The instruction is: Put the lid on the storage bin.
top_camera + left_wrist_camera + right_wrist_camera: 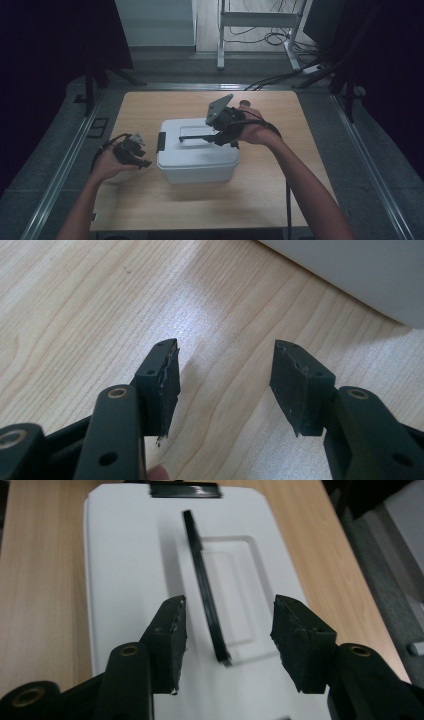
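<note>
While the white box (pixel 197 156) sits near the middle of the wooden table (pixel 150 107), its lid (pixel 130 555) is on and a thin black handle (pixel 202 587) stands raised above the shallow recess in the lid's top. At the box's left end a black latch (pixel 161 141) lies against the wall; in the right gripper view that latch (pixel 185 489) shows at the far edge of the lid. The right gripper (pixel 181 137) reaches over the lid from the right side, with a grey plate (pixel 218 109) tilted up on its top and a black cable (pixel 288 200) trailing back along the forearm. Its jaws are spread wide, one on each side of the near end of the handle, and neither pad (pixel 172 630) touches it. The left gripper (pixel 145 163) hovers low over bare table just beside the box's left wall, held in the left hand (pixel 111 165). Its jaws are also spread apart with nothing between them but wood grain, and the box's wall (pixel 360 275) crosses the upper right corner of the left gripper view. Beyond the far edge of the table stand a white metal frame (pixel 260 20) and loose cables (pixel 280 37) on the floor, with dark curtains (pixel 55 40) at both sides.
</note>
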Demonstrator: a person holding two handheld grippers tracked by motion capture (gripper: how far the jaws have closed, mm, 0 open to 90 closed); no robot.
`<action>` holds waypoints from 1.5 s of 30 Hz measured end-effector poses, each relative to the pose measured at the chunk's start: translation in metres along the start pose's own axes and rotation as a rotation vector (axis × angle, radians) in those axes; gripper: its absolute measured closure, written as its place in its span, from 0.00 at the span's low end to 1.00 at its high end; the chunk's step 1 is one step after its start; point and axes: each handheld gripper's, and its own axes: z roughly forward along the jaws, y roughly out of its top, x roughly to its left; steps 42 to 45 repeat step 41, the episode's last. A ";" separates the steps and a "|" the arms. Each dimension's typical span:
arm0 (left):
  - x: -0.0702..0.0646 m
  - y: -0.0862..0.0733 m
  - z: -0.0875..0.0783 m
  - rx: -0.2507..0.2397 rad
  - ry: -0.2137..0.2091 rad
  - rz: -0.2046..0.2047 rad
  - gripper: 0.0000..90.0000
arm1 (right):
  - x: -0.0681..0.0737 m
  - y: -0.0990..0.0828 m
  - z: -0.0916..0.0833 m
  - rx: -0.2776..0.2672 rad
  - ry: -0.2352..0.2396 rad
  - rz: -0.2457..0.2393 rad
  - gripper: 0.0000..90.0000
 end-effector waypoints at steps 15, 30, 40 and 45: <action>0.002 -0.003 -0.003 -0.039 0.005 0.001 0.50 | -0.013 -0.080 -0.040 -0.120 -0.104 0.219 0.48; 0.000 -0.006 -0.005 -0.057 0.027 0.013 0.49 | -0.006 -0.176 -0.041 -0.156 -0.163 0.427 0.46; -0.003 -0.007 -0.003 -0.089 0.028 0.000 0.46 | -0.003 -0.190 -0.041 -0.160 -0.185 0.458 0.44; -0.003 -0.008 -0.003 -0.098 0.031 -0.002 0.46 | -0.001 -0.190 -0.040 -0.164 -0.190 0.464 0.43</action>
